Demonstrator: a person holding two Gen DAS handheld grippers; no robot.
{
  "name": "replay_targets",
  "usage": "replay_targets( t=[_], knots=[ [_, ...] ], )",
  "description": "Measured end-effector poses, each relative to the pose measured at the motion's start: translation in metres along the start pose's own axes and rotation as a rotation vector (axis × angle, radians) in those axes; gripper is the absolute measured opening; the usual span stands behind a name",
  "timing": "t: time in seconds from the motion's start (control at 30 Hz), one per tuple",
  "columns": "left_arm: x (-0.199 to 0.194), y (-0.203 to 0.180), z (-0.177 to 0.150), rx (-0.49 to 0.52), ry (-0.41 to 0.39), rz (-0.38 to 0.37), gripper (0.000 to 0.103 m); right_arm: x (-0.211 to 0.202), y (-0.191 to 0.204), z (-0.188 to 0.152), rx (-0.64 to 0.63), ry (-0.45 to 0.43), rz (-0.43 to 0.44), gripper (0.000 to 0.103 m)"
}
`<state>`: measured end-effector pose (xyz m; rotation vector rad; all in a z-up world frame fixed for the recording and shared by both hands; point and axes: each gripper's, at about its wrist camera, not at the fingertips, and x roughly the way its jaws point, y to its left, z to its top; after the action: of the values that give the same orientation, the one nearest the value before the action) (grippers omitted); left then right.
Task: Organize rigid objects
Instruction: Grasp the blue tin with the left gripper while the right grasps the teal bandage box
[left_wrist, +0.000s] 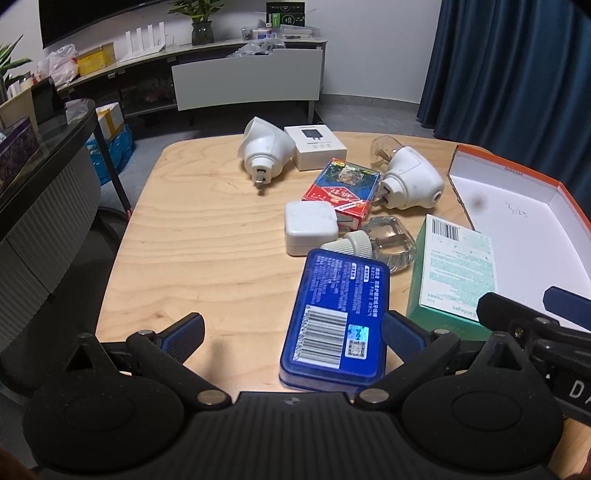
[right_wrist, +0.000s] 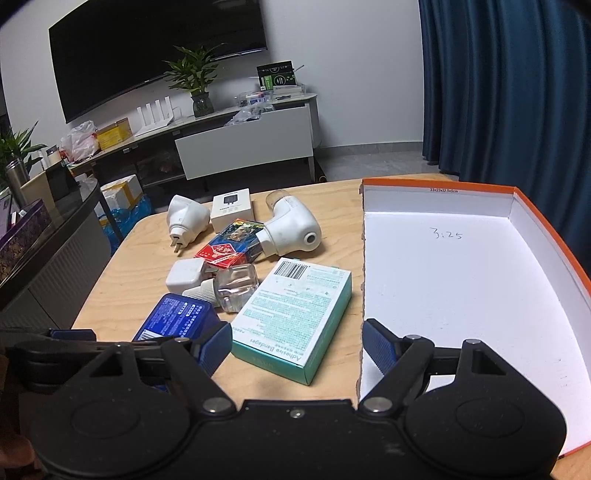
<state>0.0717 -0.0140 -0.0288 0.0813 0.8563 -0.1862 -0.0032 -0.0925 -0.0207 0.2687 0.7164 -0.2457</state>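
Item: bandage box (right_wrist: 291, 317), lying flat just beside the empty orange-rimmed tray (right_wrist: 436, 190). You are holding the right gripper (right_wrist: 297, 345) spread over its near end; left gripper (left_wrist: 291, 330) spread, straddling the blue tin (left_wrist: 338, 317). Close squarely across its sides.

Tabletop (left_wrist: 192, 236) bare at left; clutter mid-right: blue tin (left_wrist: 334, 317), bandage box (right_wrist: 295, 314), chargers. Orange-rimmed box (right_wrist: 443, 280) interior empty.

The surface (left_wrist: 207, 236) is pale wood with visible grain, matt. The blue tin (left_wrist: 334, 321) looks glossy, the clear bottle (left_wrist: 391, 236) glassy and smooth. The white plugs (left_wrist: 264, 146) are smooth plastic. The orange-edged box (right_wrist: 461, 280) is matt white cardboard inside.
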Motion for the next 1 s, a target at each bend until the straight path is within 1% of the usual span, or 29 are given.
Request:
replay_targets(
  t=[0.13, 0.23, 0.27, 0.33, 0.4, 0.43, 0.5, 0.6, 0.63, 0.73, 0.83, 0.93, 0.97, 1.0],
  knots=[
    [0.005, 0.001, 0.004, -0.01, -0.005, -0.018, 0.103, 0.005, -0.003, 0.003, 0.019, 0.008, 0.004, 0.091],
    [0.01, 0.0, 0.005, 0.006, -0.01, -0.047, 0.103, 0.008, -0.006, 0.005, 0.031, 0.013, 0.001, 0.091],
    [0.012, -0.001, 0.005, 0.017, -0.003, -0.06, 0.101, 0.009, -0.007, 0.006, 0.034, 0.011, -0.001, 0.091],
    [0.019, -0.004, 0.004, 0.042, 0.017, -0.066, 0.086, 0.011, -0.008, 0.008, 0.039, 0.013, 0.001, 0.091],
    [0.023, -0.007, 0.002, 0.068, 0.02, -0.068, 0.08, 0.013, -0.01, 0.009, 0.045, 0.018, 0.006, 0.091],
    [0.025, -0.006, 0.001, 0.068, 0.021, -0.073, 0.072, 0.016, -0.011, 0.009, 0.05, 0.022, 0.007, 0.091],
    [0.024, -0.007, 0.001, 0.068, 0.005, -0.071, 0.063, 0.021, -0.009, 0.012, 0.062, 0.039, 0.013, 0.091],
    [0.021, -0.005, 0.0, 0.058, -0.009, -0.084, 0.063, 0.031, -0.003, 0.017, 0.085, 0.072, 0.031, 0.091],
    [0.019, -0.004, 0.0, 0.053, -0.021, -0.077, 0.063, 0.035, 0.0, 0.019, 0.087, 0.083, 0.032, 0.091],
    [0.013, -0.002, 0.0, 0.048, -0.04, -0.044, 0.063, 0.051, 0.007, 0.025, 0.109, 0.123, -0.005, 0.091],
    [0.009, 0.004, 0.0, 0.028, -0.043, -0.036, 0.063, 0.071, 0.009, 0.027, 0.129, 0.179, -0.054, 0.092],
    [0.004, 0.008, -0.001, 0.009, -0.048, -0.031, 0.063, 0.085, 0.011, 0.029, 0.114, 0.224, -0.073, 0.093],
    [0.002, 0.009, -0.001, 0.005, -0.052, -0.027, 0.063, 0.086, 0.011, 0.029, 0.105, 0.227, -0.073, 0.091],
    [0.0, 0.01, -0.001, 0.001, -0.055, -0.026, 0.063, 0.085, 0.01, 0.028, 0.096, 0.212, -0.077, 0.088]
  ],
)
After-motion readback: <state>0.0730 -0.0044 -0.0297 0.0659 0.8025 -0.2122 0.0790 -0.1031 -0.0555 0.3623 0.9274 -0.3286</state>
